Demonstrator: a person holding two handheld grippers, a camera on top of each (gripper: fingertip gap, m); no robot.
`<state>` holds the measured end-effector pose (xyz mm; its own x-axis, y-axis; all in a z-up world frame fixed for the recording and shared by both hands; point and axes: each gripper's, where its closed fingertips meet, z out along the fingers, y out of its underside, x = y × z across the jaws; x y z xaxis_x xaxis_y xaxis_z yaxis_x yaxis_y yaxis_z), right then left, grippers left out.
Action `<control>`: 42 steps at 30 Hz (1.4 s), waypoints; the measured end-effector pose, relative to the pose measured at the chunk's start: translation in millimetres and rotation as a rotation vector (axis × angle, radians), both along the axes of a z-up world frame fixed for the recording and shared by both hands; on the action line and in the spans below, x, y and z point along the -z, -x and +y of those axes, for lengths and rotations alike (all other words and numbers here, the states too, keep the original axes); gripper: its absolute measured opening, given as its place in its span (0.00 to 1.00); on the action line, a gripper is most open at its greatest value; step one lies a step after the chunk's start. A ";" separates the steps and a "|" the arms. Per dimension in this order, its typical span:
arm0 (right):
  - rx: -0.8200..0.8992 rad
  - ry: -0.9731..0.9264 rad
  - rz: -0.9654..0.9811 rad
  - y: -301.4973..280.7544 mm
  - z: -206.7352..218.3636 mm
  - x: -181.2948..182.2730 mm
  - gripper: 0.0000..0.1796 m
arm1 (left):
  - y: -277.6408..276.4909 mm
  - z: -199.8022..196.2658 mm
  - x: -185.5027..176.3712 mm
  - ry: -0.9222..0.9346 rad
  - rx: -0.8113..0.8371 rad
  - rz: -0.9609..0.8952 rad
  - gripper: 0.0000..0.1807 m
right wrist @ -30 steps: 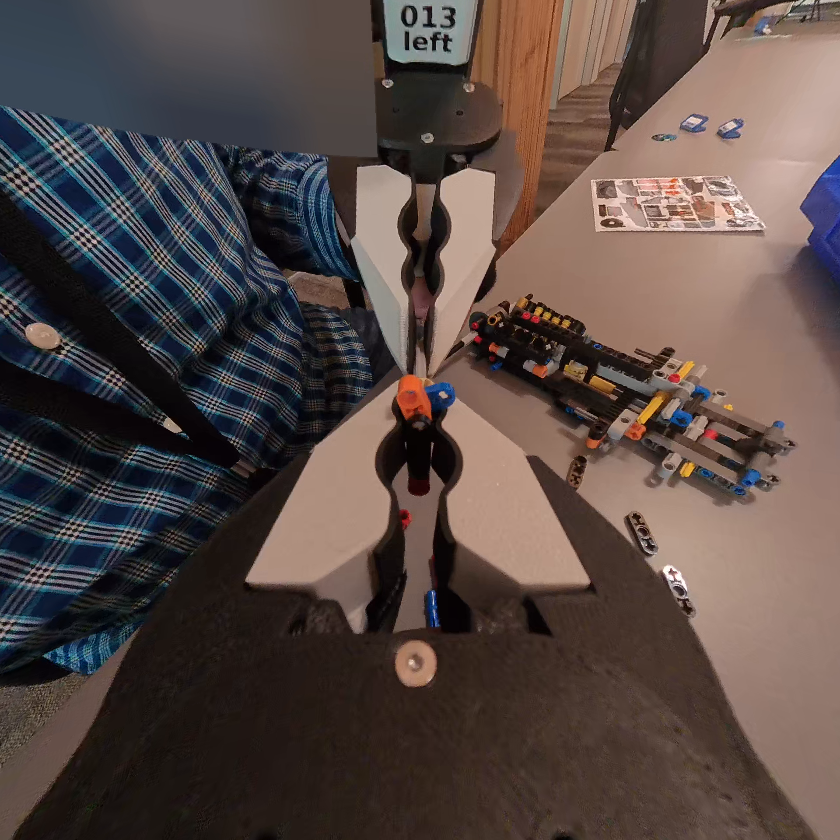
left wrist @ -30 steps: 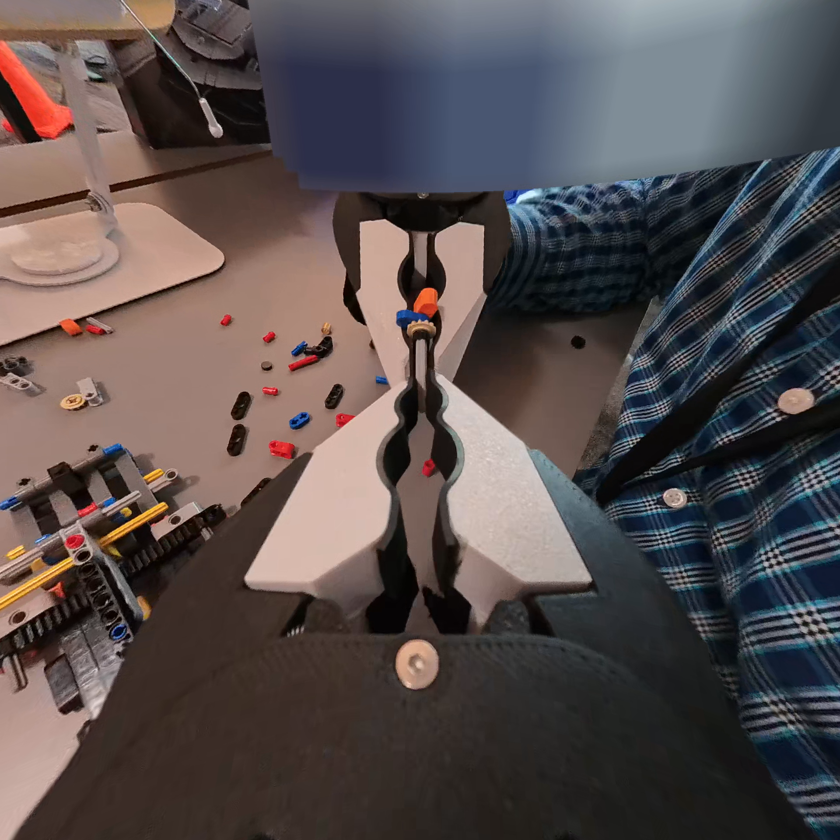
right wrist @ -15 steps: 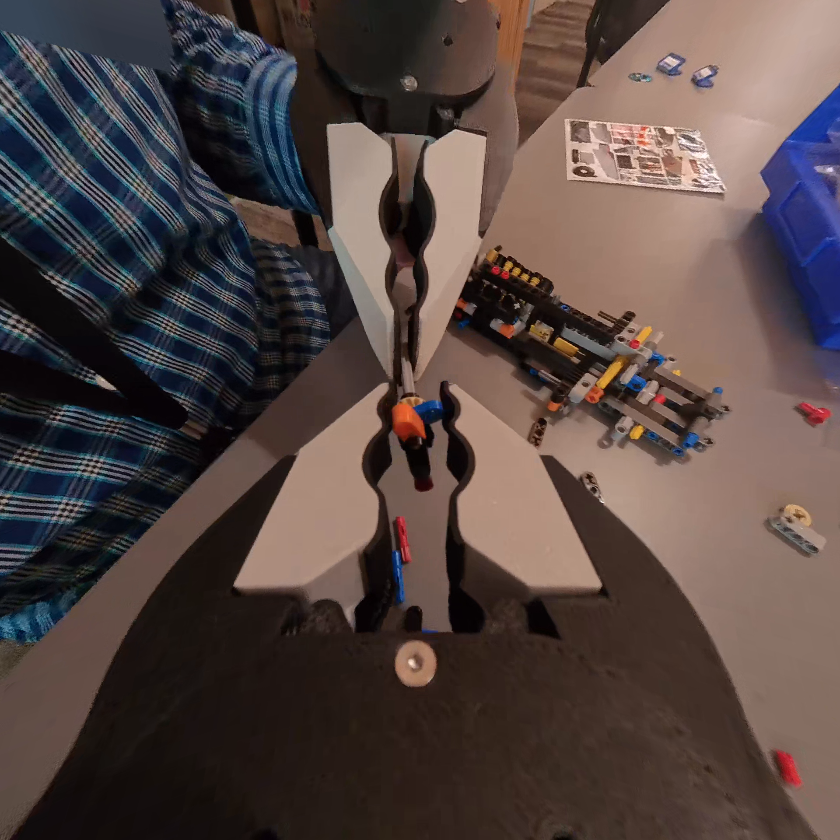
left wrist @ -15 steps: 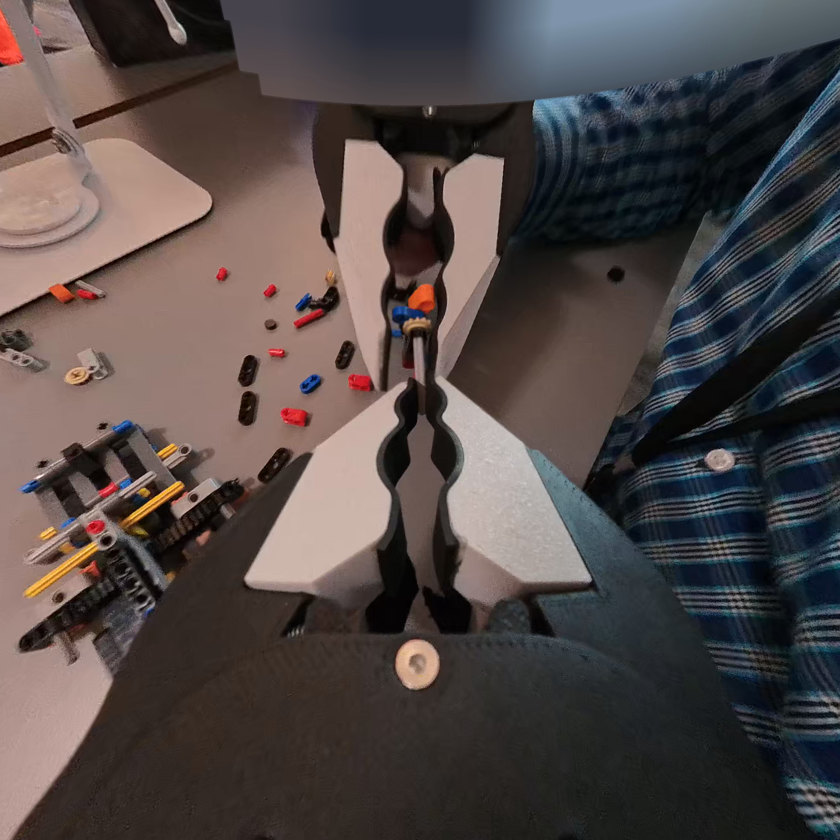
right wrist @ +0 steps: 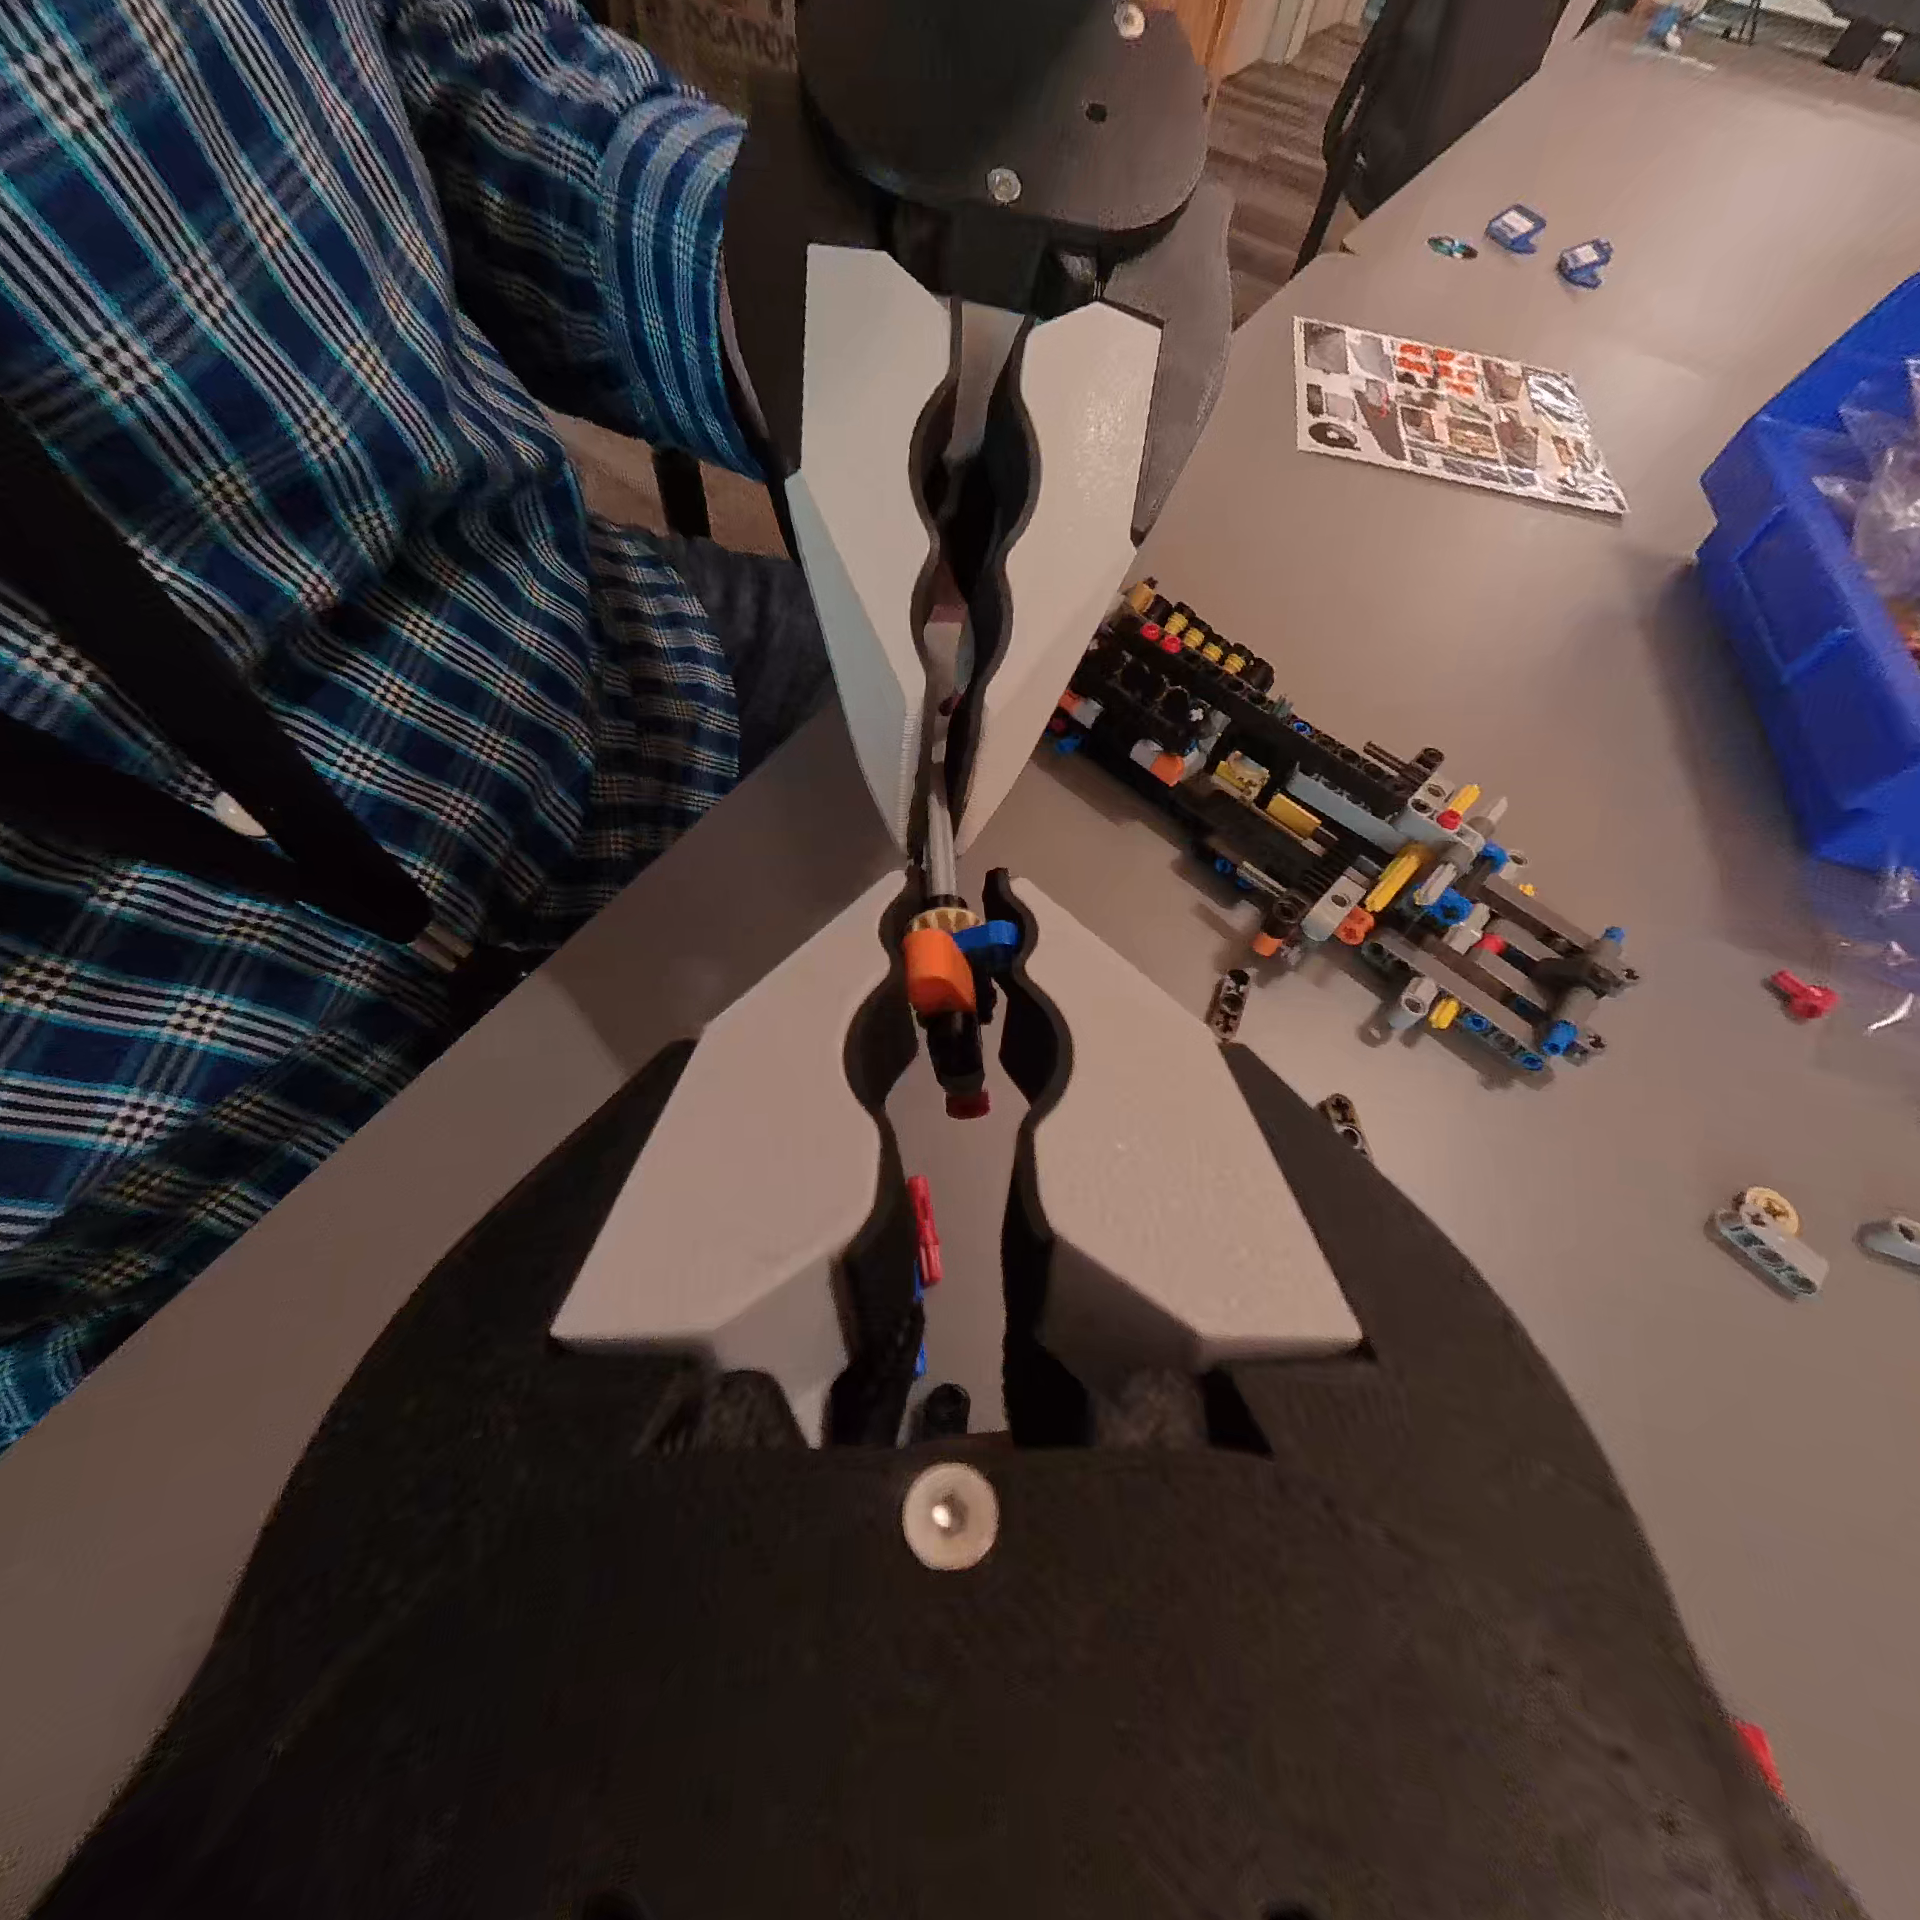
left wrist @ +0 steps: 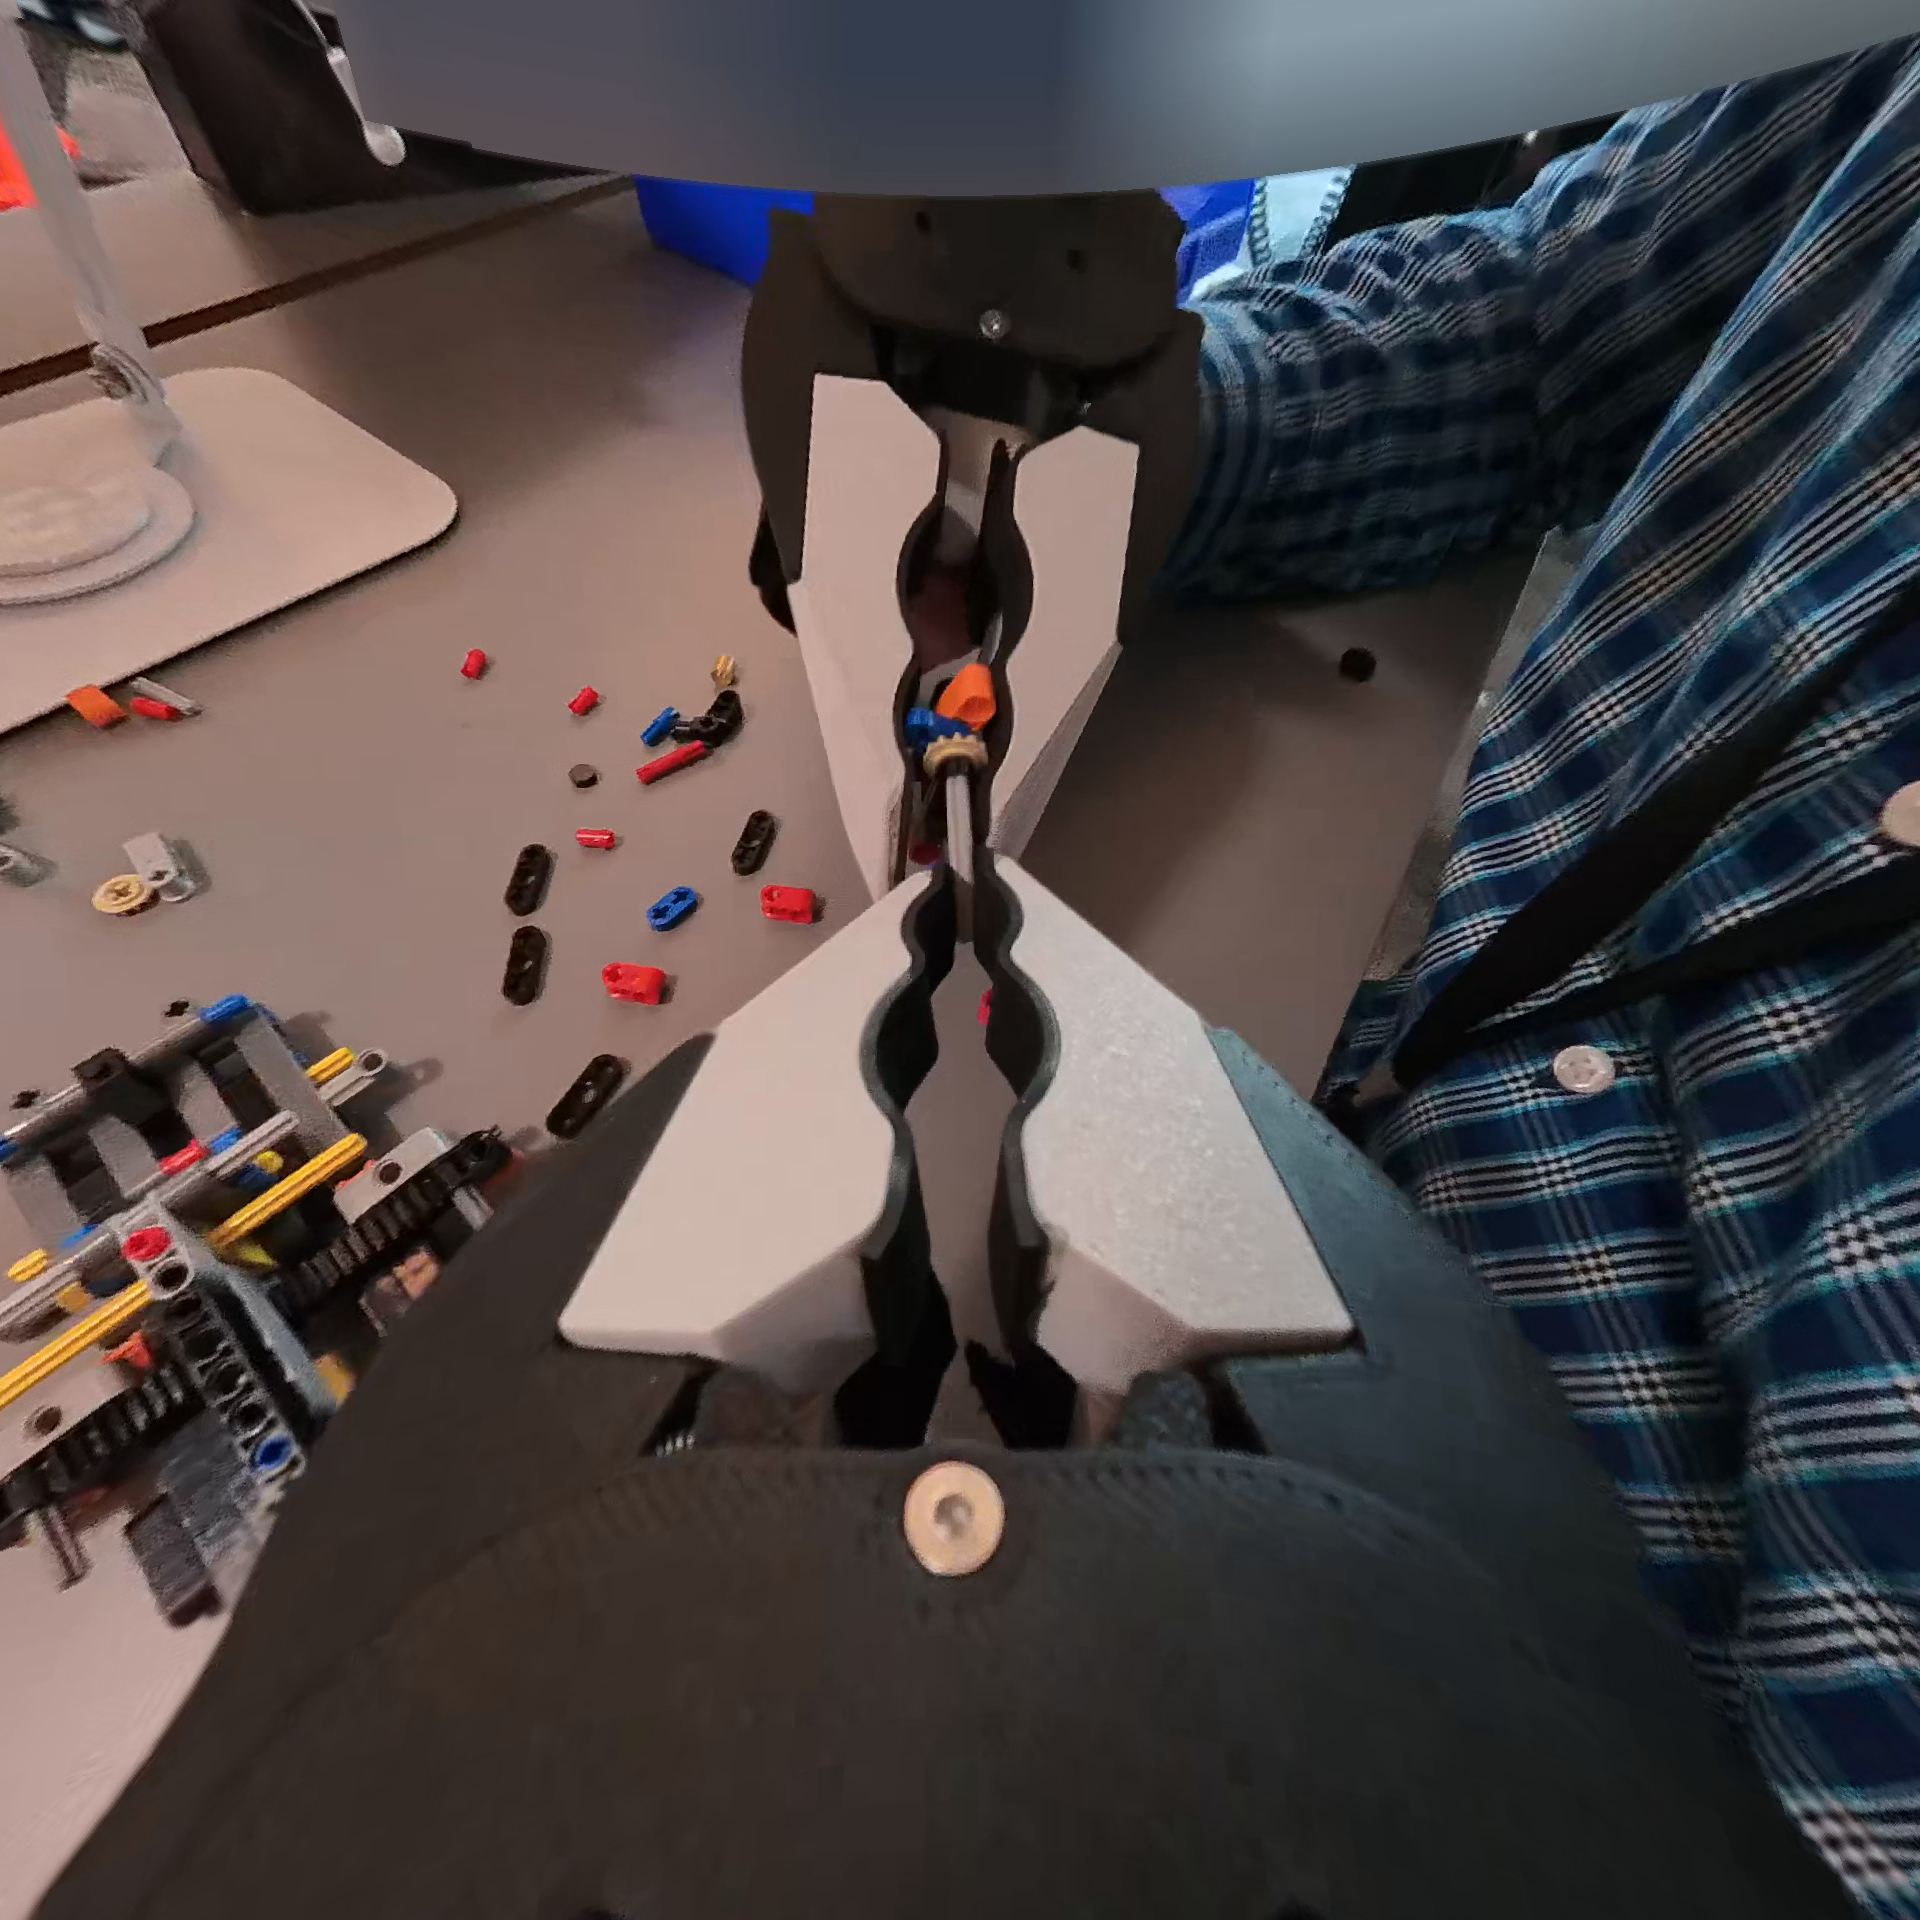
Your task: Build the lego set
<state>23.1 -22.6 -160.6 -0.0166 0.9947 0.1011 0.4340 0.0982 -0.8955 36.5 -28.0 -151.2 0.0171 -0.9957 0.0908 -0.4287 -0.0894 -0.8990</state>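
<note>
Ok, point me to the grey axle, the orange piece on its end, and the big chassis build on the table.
grey axle (left wrist: 961, 831), left wrist view, on its bare shaft between the two grippers.
orange piece (right wrist: 933, 968), right wrist view, on its rounded side.
chassis build (right wrist: 1340, 821), right wrist view, on its middle section.

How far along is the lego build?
Mid-build. Done: a long multicoloured lego chassis lies on the grey table. In hand: left gripper pinches a grey axle; right gripper surrounds its orange-and-blue end cluster. Left: scattered small loose pieces.
</note>
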 end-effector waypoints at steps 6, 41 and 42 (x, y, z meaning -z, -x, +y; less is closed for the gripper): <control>-0.015 0.046 0.054 -5.6 -6.6 -2.3 0.05 | -5.9 -5.9 -3.0 0.078 0.014 -0.070 0.01; -0.027 0.021 0.012 -16.1 -8.6 14.5 0.05 | -17.5 -10.8 0.9 0.056 -0.055 -0.058 0.15; -0.029 0.016 0.001 -15.5 -9.7 15.9 0.05 | -19.2 -8.6 5.1 0.017 -0.069 -0.028 0.12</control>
<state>38.6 -32.4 -176.5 -0.0453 0.9953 0.0853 0.4300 0.0966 -0.8977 55.7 -36.6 -156.2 0.0826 -0.9906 0.1088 -0.3959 -0.1328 -0.9086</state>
